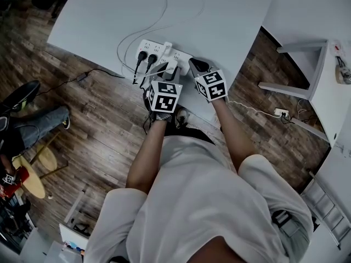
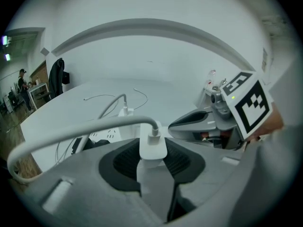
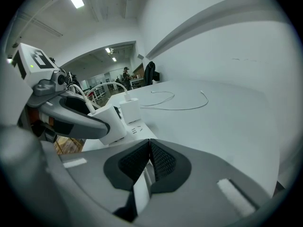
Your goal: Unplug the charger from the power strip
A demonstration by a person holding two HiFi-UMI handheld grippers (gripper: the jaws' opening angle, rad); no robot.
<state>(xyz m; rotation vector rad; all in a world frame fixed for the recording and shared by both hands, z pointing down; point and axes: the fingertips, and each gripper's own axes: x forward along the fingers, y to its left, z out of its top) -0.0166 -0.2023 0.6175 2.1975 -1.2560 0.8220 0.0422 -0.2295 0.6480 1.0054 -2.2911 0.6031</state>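
A white power strip (image 1: pixel 156 49) lies near the front edge of the white table (image 1: pixel 219 15), with two black plugs (image 1: pixel 141 56) at its left end and a white charger (image 1: pixel 167 47) standing in it. My left gripper (image 1: pixel 167 70) is shut on a second white charger (image 2: pixel 152 148), whose cable curves off to the left. This held charger (image 3: pixel 111 123) sits just over the strip (image 3: pixel 138 129); its prongs are hidden. My right gripper (image 3: pixel 149 143) is shut with nothing between its pads, its tip (image 1: pixel 194 64) at the strip's right end.
Thin white cables (image 1: pixel 159 15) loop across the table behind the strip. The table's front edge is just under both grippers, with wood floor below. A white rack (image 1: pixel 307 64) and a floor socket (image 1: pixel 281 113) are at the right; a seated person (image 1: pixel 33 119) is at the left.
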